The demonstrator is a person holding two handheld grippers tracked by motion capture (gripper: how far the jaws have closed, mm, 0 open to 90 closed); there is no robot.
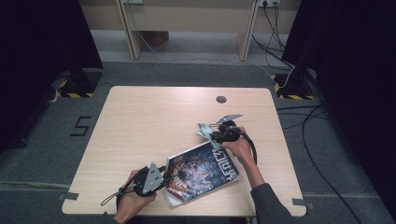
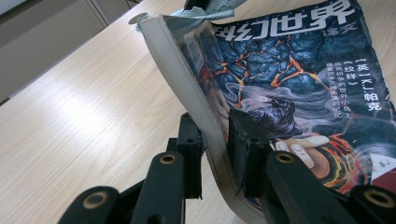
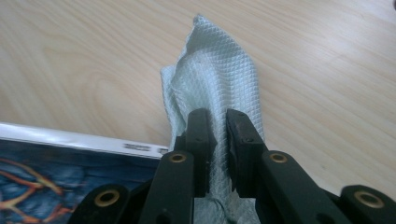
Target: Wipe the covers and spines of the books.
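Left gripper [image 2: 215, 140] jaws clamp the book [image 1: 201, 171], its cover reading "帕克"; right gripper [image 3: 218, 135] jaws clamp a cloth [image 3: 219, 88] beside the book.

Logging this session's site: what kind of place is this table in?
Probably a lab or recording bay, not a home: one bare wooden table on grey carpet, black curtains on both sides, and hazard-striped stand bases with cables trailing across the floor.

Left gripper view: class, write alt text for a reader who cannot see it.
The left gripper, its two black jaws shut on the edge of a magazine, lifts that edge off a pale wooden table. The cover shows cracked dark rock with glowing orange seams and Chinese lettering; a pale green cloth lies at its far end.
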